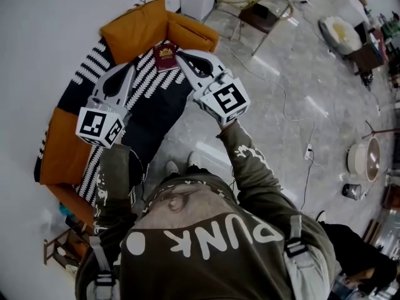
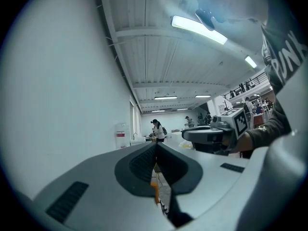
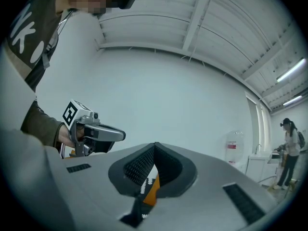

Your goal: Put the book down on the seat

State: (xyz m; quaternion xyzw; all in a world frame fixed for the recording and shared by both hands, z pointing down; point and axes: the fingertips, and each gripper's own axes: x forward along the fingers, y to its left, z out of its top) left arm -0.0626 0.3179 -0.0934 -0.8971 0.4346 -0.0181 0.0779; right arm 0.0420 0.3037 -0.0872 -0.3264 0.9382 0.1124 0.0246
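Note:
A dark red book (image 1: 165, 56) lies flat on the sofa seat, on a black-and-white striped throw (image 1: 153, 99) close to the orange back cushion (image 1: 134, 30). My right gripper (image 1: 179, 56) is held up over the seat with its tip beside the book's right edge; its jaws are shut and empty (image 3: 155, 146). To the left of the book, my left gripper (image 1: 130, 70) is raised too, also shut with nothing in it (image 2: 156, 146). Both gripper views look out level across the room, so neither shows the book. Each one shows the other gripper: right (image 2: 216, 134), left (image 3: 91, 131).
A white wall (image 1: 37, 55) runs behind the sofa. An orange seat cushion (image 1: 62, 149) lies at the left. On the marble floor at the right are a cable (image 1: 294, 114), a chair (image 1: 259, 14) and a round tub (image 1: 362, 158). People stand far off (image 2: 157, 130).

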